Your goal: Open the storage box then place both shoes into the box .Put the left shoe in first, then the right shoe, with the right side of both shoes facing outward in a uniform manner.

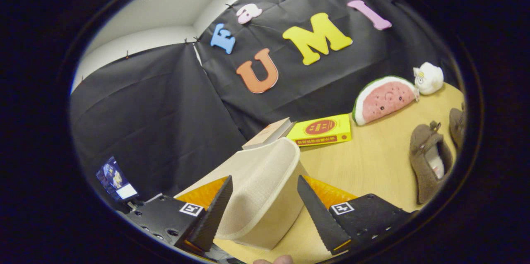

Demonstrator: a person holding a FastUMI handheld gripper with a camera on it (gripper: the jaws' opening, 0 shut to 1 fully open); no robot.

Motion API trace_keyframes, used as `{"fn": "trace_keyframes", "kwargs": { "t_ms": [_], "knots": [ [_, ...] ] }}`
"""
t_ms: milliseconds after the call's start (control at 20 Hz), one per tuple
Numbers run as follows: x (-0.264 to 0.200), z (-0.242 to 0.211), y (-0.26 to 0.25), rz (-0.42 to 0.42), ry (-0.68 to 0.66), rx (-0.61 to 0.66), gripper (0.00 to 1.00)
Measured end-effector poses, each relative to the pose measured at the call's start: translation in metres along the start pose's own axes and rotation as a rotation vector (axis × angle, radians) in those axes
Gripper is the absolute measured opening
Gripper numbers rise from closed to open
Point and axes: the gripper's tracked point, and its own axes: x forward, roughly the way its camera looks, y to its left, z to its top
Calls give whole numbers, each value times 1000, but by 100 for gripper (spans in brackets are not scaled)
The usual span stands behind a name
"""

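The beige fabric lid [265, 181] of the storage box stands raised and curved between my fingers. My gripper [263, 179] is shut on it: the left finger [215, 210] overlaps its edge and the right finger [319, 214] touches its side near the tip. The box body under the lid is hidden. A brown fuzzy shoe [428, 164] lies on the wooden table [372, 164] beyond and right of the right finger, its opening facing me. Further right lies the second brown shoe [457, 125], partly cut off.
Just behind the lid are a yellow book [323, 130] and a tan book [269, 132]. A watermelon plush [385, 98] and a white plush [428, 78] sit against the back wall. A small lit screen [114, 179] stands left. A person's fingertip [273, 260] shows below the fingers.
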Motion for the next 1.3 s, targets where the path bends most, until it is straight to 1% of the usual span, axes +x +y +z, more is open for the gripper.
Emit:
{"fn": "trace_keyframes", "kwargs": {
  "t_ms": [200,450,550,600,700,750,800,850,900,1000,1100,1300],
  "knots": [
    [21,-12,4,58,92,202,95],
    [31,-20,6,98,155,355,95],
    [30,-18,12,121,162,380,93],
    [29,-13,14,123,156,378,82],
    [24,-5,11,88,145,326,59],
    [23,-2,15,89,126,299,49],
    [18,11,13,84,99,284,38],
    [17,12,16,74,79,293,27],
    [15,15,23,87,91,287,17],
    [12,20,28,77,92,245,17],
    [10,25,38,76,90,226,7],
    [7,51,68,84,87,165,6]
  ]
}}
